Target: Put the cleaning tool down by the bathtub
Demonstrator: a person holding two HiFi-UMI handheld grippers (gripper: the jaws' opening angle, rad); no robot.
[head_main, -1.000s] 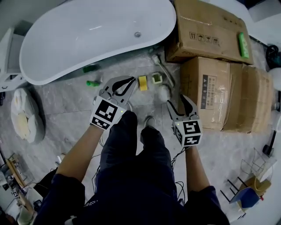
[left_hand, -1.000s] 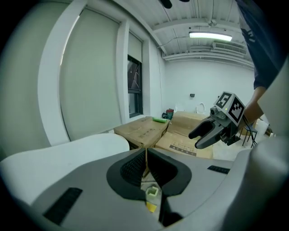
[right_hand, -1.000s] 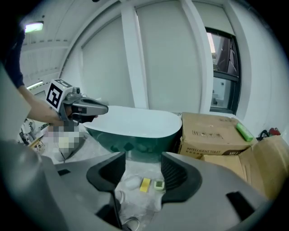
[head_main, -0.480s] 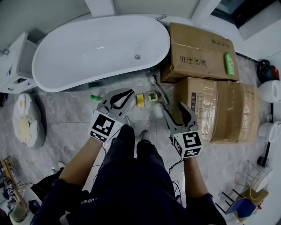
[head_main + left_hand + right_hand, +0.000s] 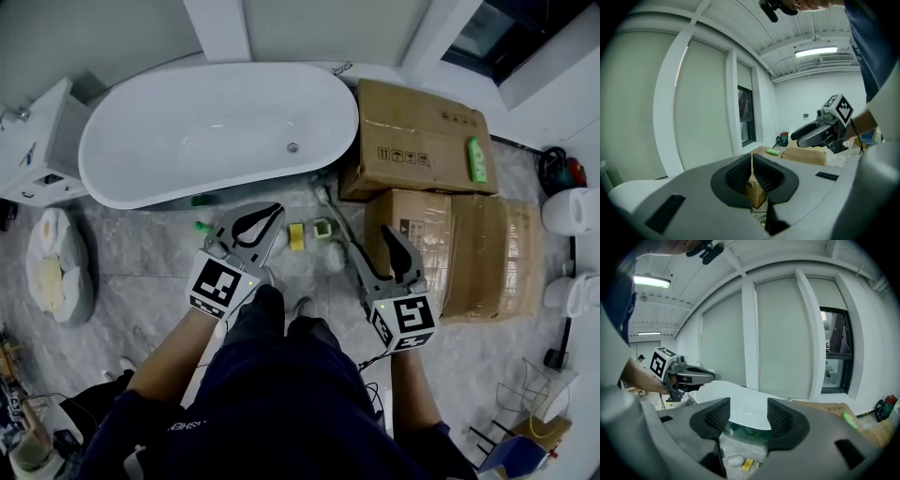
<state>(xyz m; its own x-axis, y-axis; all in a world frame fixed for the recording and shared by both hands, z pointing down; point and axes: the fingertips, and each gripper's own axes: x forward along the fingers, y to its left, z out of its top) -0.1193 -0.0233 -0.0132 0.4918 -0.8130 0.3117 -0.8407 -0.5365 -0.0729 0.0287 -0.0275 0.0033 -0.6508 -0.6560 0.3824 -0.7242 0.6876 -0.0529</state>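
The cleaning tool (image 5: 335,257) lies on the floor near the bathtub (image 5: 187,131), apart from both grippers; I judge the step nearly complete; the right gripper (image 5: 371,240) has its fingers spread and empty; the left gripper (image 5: 272,214) has its fingers pressed together on nothing; lifting straight up seems safest, because the cardboard boxes (image 5: 412,141) and a yellow sponge (image 5: 297,235) crowd this narrow floor strip.

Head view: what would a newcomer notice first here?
The big white bathtub lies across the top, with brown cardboard boxes to its right. Below, over the grey floor, the left gripper has its jaws together and the right gripper has them apart, and neither holds anything. Small items, a yellow sponge among them, lie on the floor between the tub and the grippers.
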